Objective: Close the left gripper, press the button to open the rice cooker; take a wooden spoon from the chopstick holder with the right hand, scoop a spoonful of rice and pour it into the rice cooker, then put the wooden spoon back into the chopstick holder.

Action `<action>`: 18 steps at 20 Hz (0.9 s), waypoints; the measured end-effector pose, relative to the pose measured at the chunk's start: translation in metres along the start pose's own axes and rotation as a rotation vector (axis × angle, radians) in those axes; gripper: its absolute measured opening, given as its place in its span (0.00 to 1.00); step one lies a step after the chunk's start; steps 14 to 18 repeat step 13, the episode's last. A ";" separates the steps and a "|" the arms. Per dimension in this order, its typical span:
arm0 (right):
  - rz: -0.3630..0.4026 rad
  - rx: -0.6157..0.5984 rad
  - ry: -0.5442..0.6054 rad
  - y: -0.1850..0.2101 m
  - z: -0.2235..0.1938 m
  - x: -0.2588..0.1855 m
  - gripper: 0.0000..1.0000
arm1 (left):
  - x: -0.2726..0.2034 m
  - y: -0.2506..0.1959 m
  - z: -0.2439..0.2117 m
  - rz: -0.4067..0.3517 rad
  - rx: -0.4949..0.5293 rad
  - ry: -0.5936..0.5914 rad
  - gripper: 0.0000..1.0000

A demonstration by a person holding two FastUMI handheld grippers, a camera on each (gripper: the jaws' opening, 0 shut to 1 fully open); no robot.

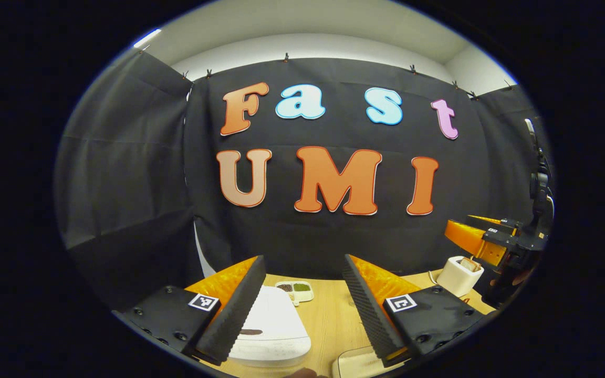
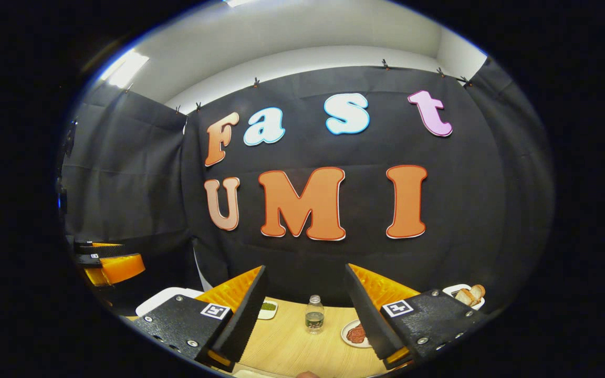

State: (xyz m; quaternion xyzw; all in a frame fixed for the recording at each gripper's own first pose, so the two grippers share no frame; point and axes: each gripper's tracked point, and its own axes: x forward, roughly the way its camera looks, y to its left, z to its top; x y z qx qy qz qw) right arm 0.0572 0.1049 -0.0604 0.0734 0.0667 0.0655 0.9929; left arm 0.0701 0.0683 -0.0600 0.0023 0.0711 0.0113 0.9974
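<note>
In the left gripper view, the left tool (image 1: pixel 303 307) hovers with its fingers spread apart above the tabletop (image 1: pixel 329 315); the white rice cooker (image 1: pixel 273 328), lid down, lies just below its left finger. In the right gripper view, the right tool (image 2: pixel 305 315) is likewise spread, empty, a bottle (image 2: pixel 314 314) standing beyond.
</note>
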 end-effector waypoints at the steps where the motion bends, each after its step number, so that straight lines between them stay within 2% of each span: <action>1: -0.008 -0.007 -0.009 -0.002 0.003 -0.001 0.90 | -0.002 0.000 0.001 0.006 0.011 -0.009 1.00; 6: -0.005 -0.023 -0.029 0.001 0.012 -0.008 0.90 | -0.010 -0.008 0.018 0.012 0.024 -0.097 1.00; 7: 0.001 -0.023 -0.033 0.003 0.012 -0.008 0.95 | -0.011 -0.009 0.018 0.017 0.021 -0.101 1.00; 8: 0.008 -0.022 -0.038 0.005 0.014 -0.010 0.90 | -0.013 -0.010 0.016 0.013 0.020 -0.102 1.00; 9: 0.010 -0.019 -0.043 0.006 0.016 -0.011 0.90 | -0.014 -0.012 0.015 0.011 0.024 -0.104 1.00; 10: 0.016 -0.015 -0.049 0.009 0.017 -0.011 0.95 | -0.013 -0.012 0.016 0.009 0.027 -0.110 1.00; 18: 0.022 -0.023 -0.061 0.012 0.019 -0.012 0.95 | -0.015 -0.014 0.018 0.005 0.024 -0.128 1.00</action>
